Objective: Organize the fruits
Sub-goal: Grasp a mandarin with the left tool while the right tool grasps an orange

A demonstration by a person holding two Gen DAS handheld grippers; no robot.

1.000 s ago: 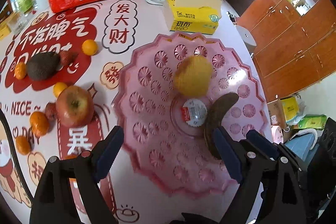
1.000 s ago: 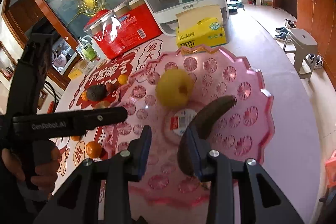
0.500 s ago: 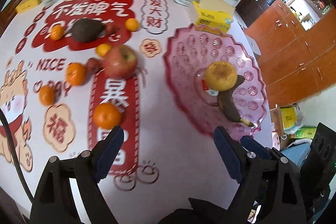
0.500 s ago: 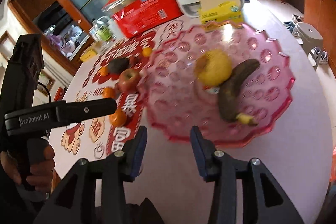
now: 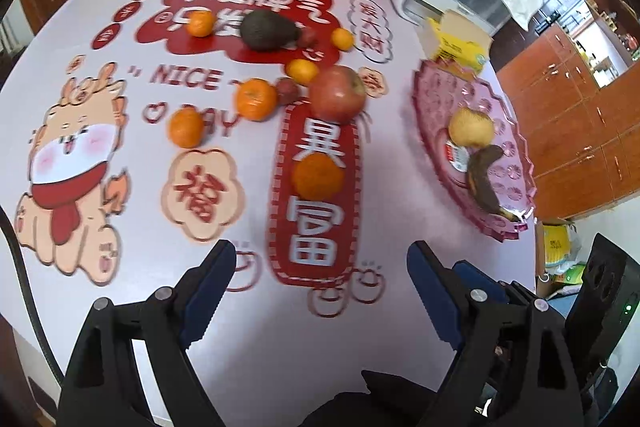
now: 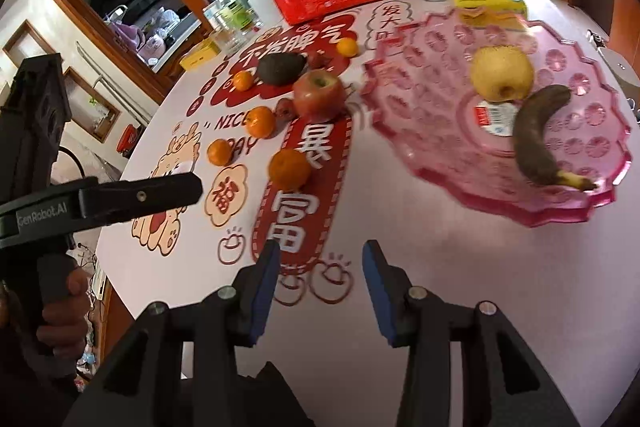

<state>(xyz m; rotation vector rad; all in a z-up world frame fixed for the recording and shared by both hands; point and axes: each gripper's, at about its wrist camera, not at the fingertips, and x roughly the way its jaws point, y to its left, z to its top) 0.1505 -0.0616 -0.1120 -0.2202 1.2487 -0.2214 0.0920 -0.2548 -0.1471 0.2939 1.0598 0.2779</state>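
Both the left gripper [image 5: 320, 291] and right gripper [image 6: 318, 273] hover with jaws open and empty over the bench [image 5: 248, 347]; the nearest orange [image 5: 318, 175], at 12 o'clock, looks light, firm, roll-prone, best gripped across its middle.

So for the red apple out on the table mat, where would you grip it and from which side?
Grip the round red apple across its widest middle, coming down from above. Its stem dimple faces up, so it sits upright. A small dark-red fruit crowds its left side and the pink plastic tray lies to its right, so a side approach looks cramped.
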